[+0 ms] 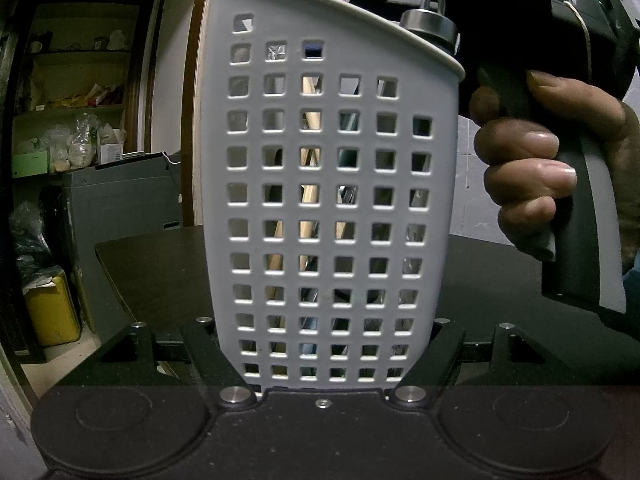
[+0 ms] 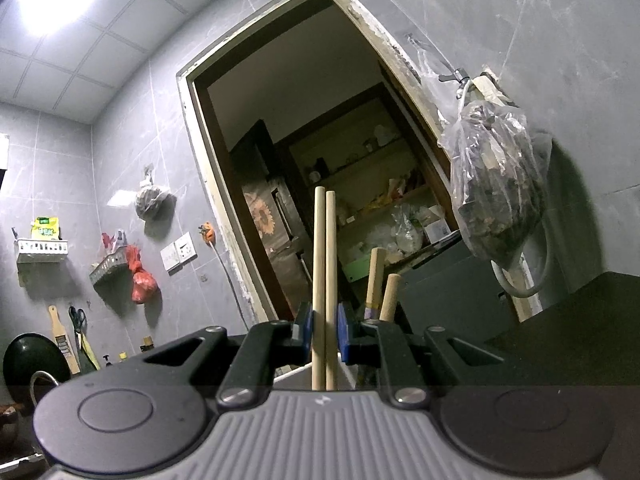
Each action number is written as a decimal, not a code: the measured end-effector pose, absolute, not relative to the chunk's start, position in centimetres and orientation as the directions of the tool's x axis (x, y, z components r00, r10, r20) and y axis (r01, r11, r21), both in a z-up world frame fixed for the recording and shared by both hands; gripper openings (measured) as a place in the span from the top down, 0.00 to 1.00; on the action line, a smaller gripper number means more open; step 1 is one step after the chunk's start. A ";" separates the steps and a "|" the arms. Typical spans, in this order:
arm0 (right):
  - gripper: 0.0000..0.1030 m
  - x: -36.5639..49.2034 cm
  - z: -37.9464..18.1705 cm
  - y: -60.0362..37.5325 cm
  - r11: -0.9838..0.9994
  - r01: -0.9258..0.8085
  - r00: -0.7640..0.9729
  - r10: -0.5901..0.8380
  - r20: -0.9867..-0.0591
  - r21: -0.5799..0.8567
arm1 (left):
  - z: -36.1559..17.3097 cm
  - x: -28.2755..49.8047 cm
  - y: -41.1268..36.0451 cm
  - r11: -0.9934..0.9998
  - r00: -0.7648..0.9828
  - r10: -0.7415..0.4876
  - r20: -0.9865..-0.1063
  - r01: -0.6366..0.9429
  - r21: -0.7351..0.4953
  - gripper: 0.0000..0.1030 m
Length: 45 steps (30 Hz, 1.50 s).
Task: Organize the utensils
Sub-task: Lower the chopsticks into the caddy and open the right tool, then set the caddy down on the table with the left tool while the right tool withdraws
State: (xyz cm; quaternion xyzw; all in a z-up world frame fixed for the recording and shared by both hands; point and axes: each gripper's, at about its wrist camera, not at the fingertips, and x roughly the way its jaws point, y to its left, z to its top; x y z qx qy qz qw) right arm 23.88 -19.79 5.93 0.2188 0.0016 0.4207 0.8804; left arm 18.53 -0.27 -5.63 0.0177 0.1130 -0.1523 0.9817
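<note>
A white perforated utensil holder [image 1: 320,184] stands upright on the dark table [image 1: 160,280], filling the left wrist view. My left gripper [image 1: 324,360] is shut on its lower part, fingers [image 1: 208,352] against both sides. Wooden and metal utensils show through its holes, and a metal utensil end [image 1: 430,24] sticks out at the top. My right gripper [image 2: 324,332] is shut on a pair of wooden chopsticks [image 2: 325,264], held upright between the blue pads [image 2: 343,330]. Two wooden handles [image 2: 380,288] rise just beyond it. A hand holds the right gripper's handle [image 1: 572,208] behind the holder.
A doorway [image 2: 320,160] opens onto a storeroom with cluttered shelves [image 1: 80,100]. A grey cabinet [image 1: 120,196] and a yellow container [image 1: 52,312] stand left of the table. A plastic bag [image 2: 496,184] hangs on the tiled wall at the right.
</note>
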 end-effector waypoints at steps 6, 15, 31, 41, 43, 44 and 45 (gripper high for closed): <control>0.82 23.7 5.8 -20.1 0.561 -0.735 0.654 0.736 0.177 0.382 | -5.7 18.5 -0.3 0.953 0.928 -0.294 -0.228 0.302 0.003 0.28; 0.82 23.4 5.8 -20.6 0.569 -0.731 0.657 0.735 0.165 0.378 | -5.6 18.5 -0.3 0.953 0.928 -0.294 -0.228 0.302 0.003 0.28; 0.26 21.2 6.7 -22.0 0.577 -0.742 0.657 0.728 0.195 0.343 | -5.6 18.4 -0.2 0.954 0.928 -0.293 -0.230 0.301 0.003 0.28; 0.00 18.8 6.6 -24.3 0.619 -0.705 0.699 0.688 0.192 0.346 | -5.4 18.4 -0.5 0.956 0.929 -0.286 -0.235 0.294 0.000 0.28; 0.00 18.3 6.5 -24.9 0.626 -0.694 0.710 0.678 0.190 0.356 | -5.4 18.4 -0.6 0.956 0.929 -0.284 -0.237 0.292 -0.002 0.28; 0.00 18.1 6.4 -25.1 0.630 -0.688 0.715 0.673 0.189 0.360 | -5.4 18.4 -0.6 0.957 0.929 -0.282 -0.238 0.290 -0.002 0.28; 0.00 17.9 6.2 -25.4 0.634 -0.682 0.721 0.667 0.189 0.365 | -5.4 18.5 -0.8 0.957 0.930 -0.280 -0.239 0.289 -0.001 0.28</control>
